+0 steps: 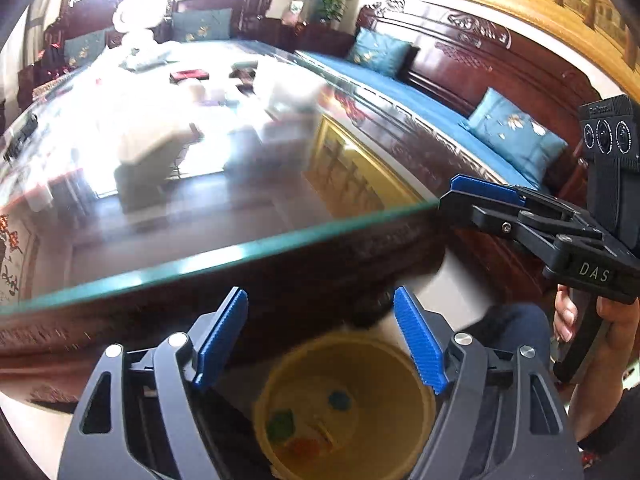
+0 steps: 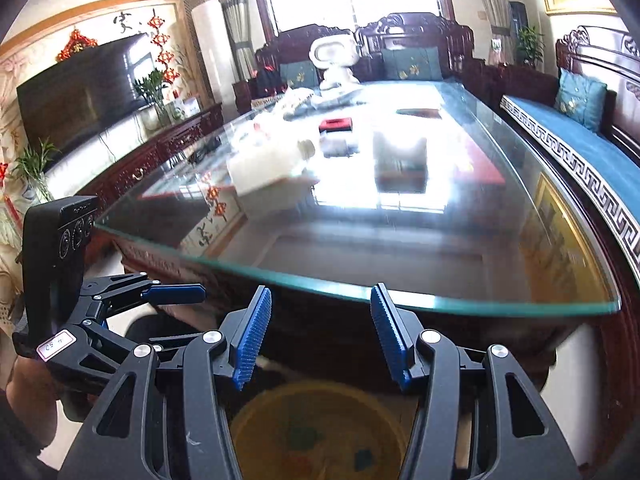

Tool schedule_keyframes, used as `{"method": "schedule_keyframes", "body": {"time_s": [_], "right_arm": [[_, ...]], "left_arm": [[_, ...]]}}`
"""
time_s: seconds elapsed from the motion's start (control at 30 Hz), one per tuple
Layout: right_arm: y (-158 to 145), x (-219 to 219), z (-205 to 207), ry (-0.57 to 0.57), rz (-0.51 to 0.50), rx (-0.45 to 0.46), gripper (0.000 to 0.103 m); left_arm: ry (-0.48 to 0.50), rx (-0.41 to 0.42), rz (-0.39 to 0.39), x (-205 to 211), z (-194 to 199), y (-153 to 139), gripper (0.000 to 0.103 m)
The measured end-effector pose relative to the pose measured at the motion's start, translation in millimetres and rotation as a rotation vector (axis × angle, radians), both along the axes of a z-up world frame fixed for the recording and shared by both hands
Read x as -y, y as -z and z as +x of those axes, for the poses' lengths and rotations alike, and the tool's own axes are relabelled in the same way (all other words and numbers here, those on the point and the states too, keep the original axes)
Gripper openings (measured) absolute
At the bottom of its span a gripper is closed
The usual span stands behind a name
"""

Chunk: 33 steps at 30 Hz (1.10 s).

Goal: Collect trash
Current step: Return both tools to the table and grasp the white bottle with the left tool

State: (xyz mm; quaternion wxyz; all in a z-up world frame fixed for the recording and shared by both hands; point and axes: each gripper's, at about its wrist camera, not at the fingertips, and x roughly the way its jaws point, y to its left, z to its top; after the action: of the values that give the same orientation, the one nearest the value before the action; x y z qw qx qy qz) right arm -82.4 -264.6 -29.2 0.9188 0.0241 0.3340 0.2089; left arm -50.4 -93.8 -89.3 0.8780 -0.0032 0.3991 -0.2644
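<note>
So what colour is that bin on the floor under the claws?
Yellow; the bin shows best in the left wrist view, with small coloured bits inside.

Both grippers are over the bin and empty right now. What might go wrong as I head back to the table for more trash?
1. The glass edge runs just ahead of both open grippers, left and right; rising forward could knock the fingers against it.
2. Glare washes out the tabletop, so the white bottle is hard to judge.
3. The grippers sit close together over the bin; they may collide.
</note>
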Motion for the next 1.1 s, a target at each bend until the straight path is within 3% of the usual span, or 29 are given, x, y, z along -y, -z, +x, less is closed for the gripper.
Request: {"method": "schedule_keyframes", "body": {"time_s": [0.17,0.4,0.5,0.63,0.87,0.93,1.0,1.1], "right_arm": [[-14,-11,34,-0.031,0.028,0.019,0.053],[-18,-23,71,-0.049,0.057,0.011,0.056],[-14,-24,83,-0.052,0.061,-0.005,0.06],[-6,-29,97,-0.061,0.056,-0.035,0.06],[6,-31,118,-0.061,0.059,-0.066,0.061],[8,-32,122,-0.062,0.058,-0.069,0.061],[9,-33,126,-0.062,0.06,-0.07,0.061],[9,-31,132,-0.057,0.059,-0.071,0.061]], "left_arm": [[-0.061,0.072,0.032,-14,35,-25,0.087],[-0.167,0.183,0.208,-32,116,-48,0.095],[-0.2,0.184,0.253,-39,151,-46,0.095],[-0.195,0.136,0.218,-52,185,-34,0.095],[-0.186,0.107,0.252,-60,211,-19,0.095],[-0.178,0.093,0.242,-61,215,-17,0.092],[-0.154,0.063,0.221,-60,217,-15,0.073],[-0.145,0.034,0.222,-54,219,-10,0.056]]}}
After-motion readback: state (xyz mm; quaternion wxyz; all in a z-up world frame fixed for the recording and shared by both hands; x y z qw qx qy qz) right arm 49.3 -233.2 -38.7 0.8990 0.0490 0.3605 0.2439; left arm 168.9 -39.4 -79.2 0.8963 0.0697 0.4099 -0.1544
